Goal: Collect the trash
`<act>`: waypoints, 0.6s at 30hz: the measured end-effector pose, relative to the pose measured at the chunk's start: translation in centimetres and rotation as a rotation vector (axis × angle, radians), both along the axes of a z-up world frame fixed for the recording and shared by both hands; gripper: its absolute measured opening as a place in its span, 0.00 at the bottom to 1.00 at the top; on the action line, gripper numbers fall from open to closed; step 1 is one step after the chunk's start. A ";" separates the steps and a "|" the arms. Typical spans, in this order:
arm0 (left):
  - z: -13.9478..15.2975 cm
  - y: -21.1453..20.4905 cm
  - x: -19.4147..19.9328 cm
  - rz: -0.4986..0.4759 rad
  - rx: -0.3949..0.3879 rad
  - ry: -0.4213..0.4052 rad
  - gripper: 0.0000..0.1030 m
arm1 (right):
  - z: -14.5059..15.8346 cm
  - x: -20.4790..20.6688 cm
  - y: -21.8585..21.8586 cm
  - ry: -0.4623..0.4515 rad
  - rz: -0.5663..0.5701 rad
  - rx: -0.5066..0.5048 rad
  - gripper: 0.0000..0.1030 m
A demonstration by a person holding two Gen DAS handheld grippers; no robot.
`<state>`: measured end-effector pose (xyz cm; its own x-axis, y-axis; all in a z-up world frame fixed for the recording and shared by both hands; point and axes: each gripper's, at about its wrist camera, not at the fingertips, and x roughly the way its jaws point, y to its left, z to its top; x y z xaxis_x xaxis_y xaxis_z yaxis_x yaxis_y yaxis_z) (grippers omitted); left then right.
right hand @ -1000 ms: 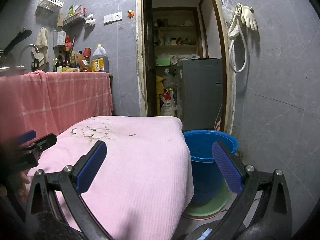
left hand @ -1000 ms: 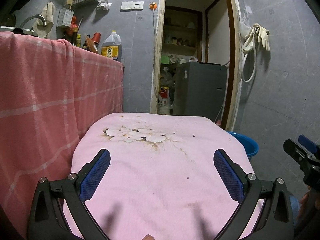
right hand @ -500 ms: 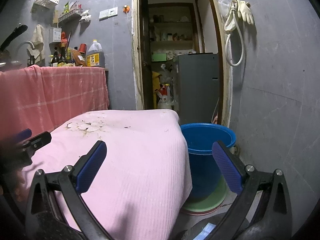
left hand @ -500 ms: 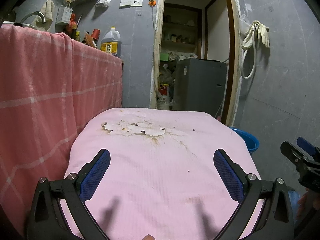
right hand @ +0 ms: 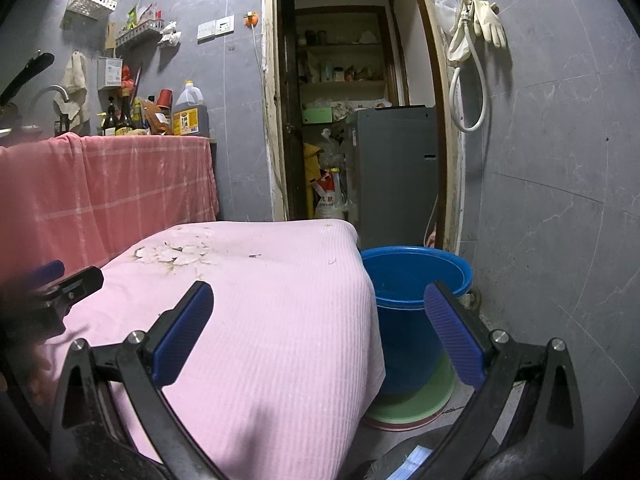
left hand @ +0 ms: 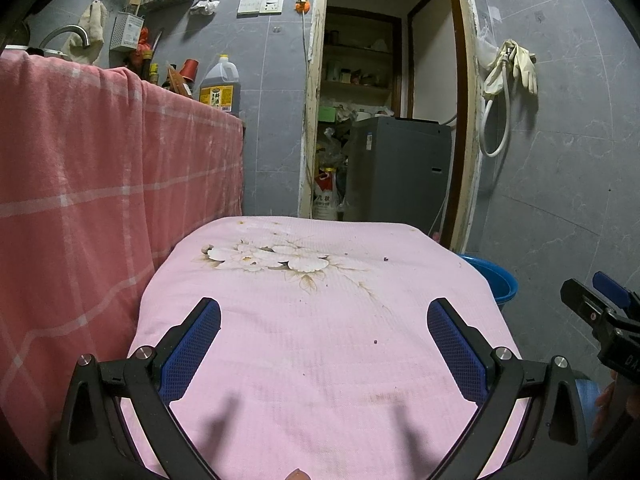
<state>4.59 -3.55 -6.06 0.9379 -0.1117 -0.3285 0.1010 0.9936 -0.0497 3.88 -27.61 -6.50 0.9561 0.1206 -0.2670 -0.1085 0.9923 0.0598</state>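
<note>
From the left wrist view, the left tongs (left hand: 324, 320) hang wide apart and empty above the near part of a surface draped in a pink cloth (left hand: 320, 360). A flower print (left hand: 264, 260) marks the cloth toward the far left corner. The trash here is only small dark crumbs: one (left hand: 385, 258) near the far right corner, another (left hand: 375, 342) close to the right edge. A red checked cloth (left hand: 88, 184) hangs along the left side. The right tongs (left hand: 600, 312) show at the right border, off the surface's right edge. A blue bucket (left hand: 496, 280) peeks out past the far right corner.

From the right wrist view, the right tongs (right hand: 318, 312) are spread wide with nothing between them, over the surface's right edge. The bucket (right hand: 408, 292) stands on the floor just beside that edge, on a green basin (right hand: 416, 404). A dark speck (right hand: 253, 256) lies toward the far edge. The left tongs (right hand: 64, 284) appear blurred at the left border.
</note>
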 end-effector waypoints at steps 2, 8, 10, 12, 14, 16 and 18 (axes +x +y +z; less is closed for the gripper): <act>0.0 0.0 0.0 0.000 -0.001 0.000 0.98 | 0.0 0.0 0.0 -0.001 0.001 0.000 1.00; 0.0 -0.1 0.0 0.002 -0.002 -0.001 0.98 | 0.2 0.0 0.0 -0.002 0.002 0.001 1.00; 0.0 -0.1 -0.1 0.002 -0.002 -0.001 0.98 | 0.2 0.0 0.0 -0.003 0.001 0.001 1.00; 0.0 -0.1 -0.1 0.003 -0.002 -0.001 0.98 | 0.1 0.0 0.0 -0.002 0.002 0.001 1.00; 0.0 -0.1 -0.1 0.002 -0.002 -0.001 0.98 | 0.2 0.0 0.0 -0.003 0.002 0.001 1.00; 0.0 -0.1 -0.1 0.002 -0.003 -0.001 0.98 | 0.1 0.0 0.0 -0.003 0.002 0.002 1.00; 0.0 0.0 -0.1 0.002 -0.004 0.001 0.98 | 0.1 0.0 0.0 -0.003 0.001 0.001 1.00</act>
<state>4.52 -3.60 -6.04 0.9378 -0.1112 -0.3289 0.0989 0.9936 -0.0538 3.84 -27.62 -6.37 0.9566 0.1223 -0.2644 -0.1101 0.9921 0.0607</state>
